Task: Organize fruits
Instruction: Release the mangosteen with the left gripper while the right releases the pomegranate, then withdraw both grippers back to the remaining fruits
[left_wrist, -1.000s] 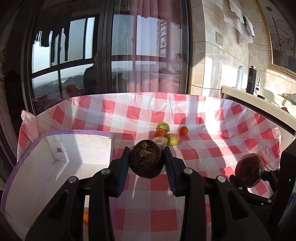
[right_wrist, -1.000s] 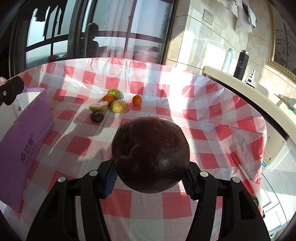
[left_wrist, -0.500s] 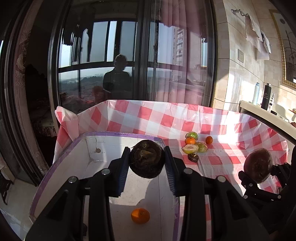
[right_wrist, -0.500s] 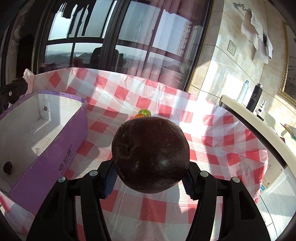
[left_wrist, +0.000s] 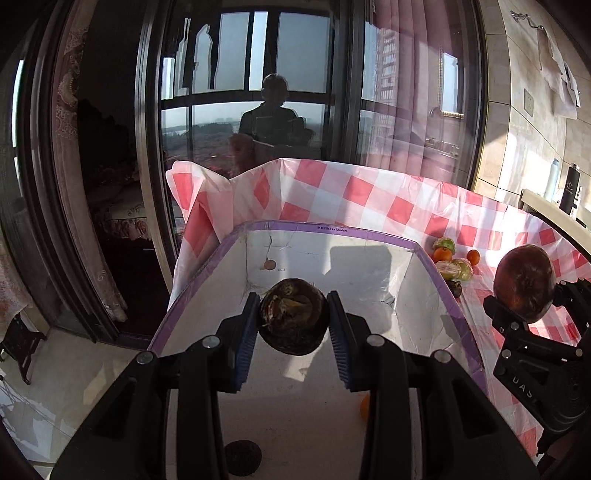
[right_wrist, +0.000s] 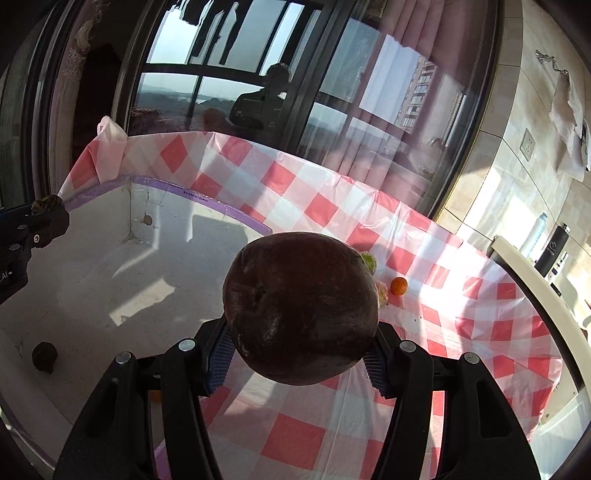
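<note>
My left gripper (left_wrist: 293, 321) is shut on a small dark wrinkled fruit (left_wrist: 294, 321) and holds it above the open white box with purple rim (left_wrist: 332, 230). My right gripper (right_wrist: 301, 349) is shut on a large dark round fruit (right_wrist: 301, 308), over the box's right edge (right_wrist: 236, 212); this fruit also shows in the left wrist view (left_wrist: 524, 282). Inside the box lie a small dark fruit (right_wrist: 44, 356) and a small orange (left_wrist: 365, 406). Several loose fruits (left_wrist: 452, 258) lie on the checkered cloth right of the box.
The red-and-white checkered cloth (right_wrist: 461, 332) covers the table. A dark window (left_wrist: 258, 92) stands behind it. A tiled wall and a counter with bottles (right_wrist: 552, 243) are at the right. A single small orange (right_wrist: 399, 285) lies on the cloth.
Both grippers have swung left with their fruits. The left one now hangs over the box interior, and the right one has come up to the box's right edge.
</note>
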